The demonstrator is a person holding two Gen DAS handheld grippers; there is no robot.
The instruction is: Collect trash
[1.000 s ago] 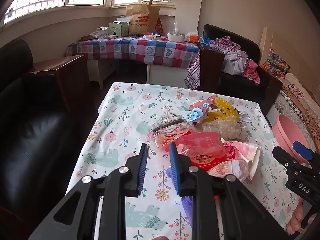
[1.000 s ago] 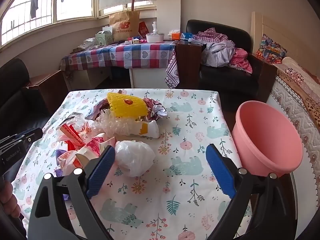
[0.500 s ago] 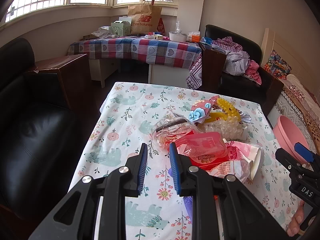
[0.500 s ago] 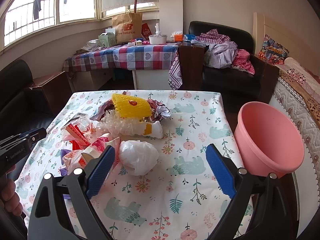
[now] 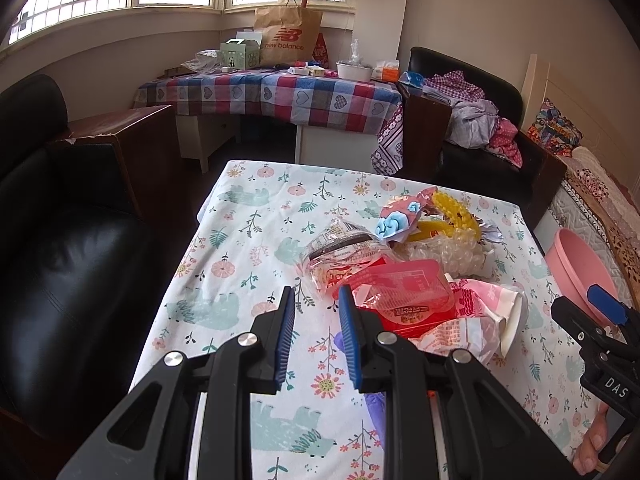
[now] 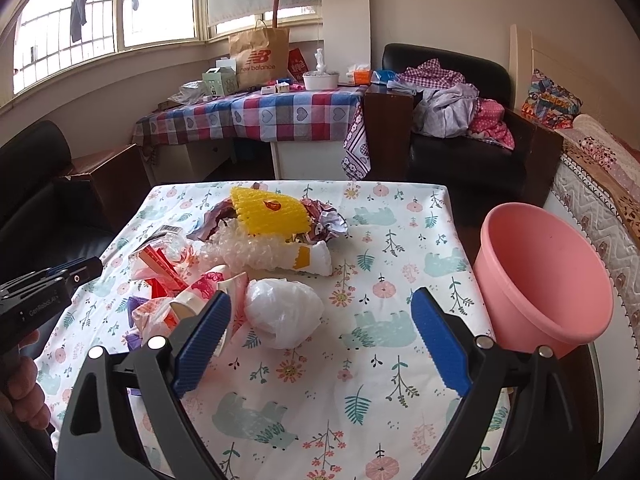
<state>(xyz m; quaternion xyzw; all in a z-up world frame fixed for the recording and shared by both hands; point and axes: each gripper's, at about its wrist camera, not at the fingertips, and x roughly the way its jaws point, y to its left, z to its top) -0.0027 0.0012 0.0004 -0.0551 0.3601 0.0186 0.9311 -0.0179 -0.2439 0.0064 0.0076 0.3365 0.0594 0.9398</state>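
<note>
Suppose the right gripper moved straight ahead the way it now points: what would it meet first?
Most likely the crumpled white plastic bag, lying on the tablecloth just ahead between the open right gripper fingers; depth is uncertain.

Bare tablecloth lay open before the right gripper; the trash heap (wrappers, mostly) crowded the left, the basin the right edge.

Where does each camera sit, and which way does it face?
Left wrist: on the left gripper, fingers nearly together, looking across the table at the trash pile; right gripper and thumb show at right.
Right wrist: on the right gripper, fingers wide apart, facing the white bag and pink basin; left gripper and hand show at left.
Shared: pile, basin, checkered table.
</note>
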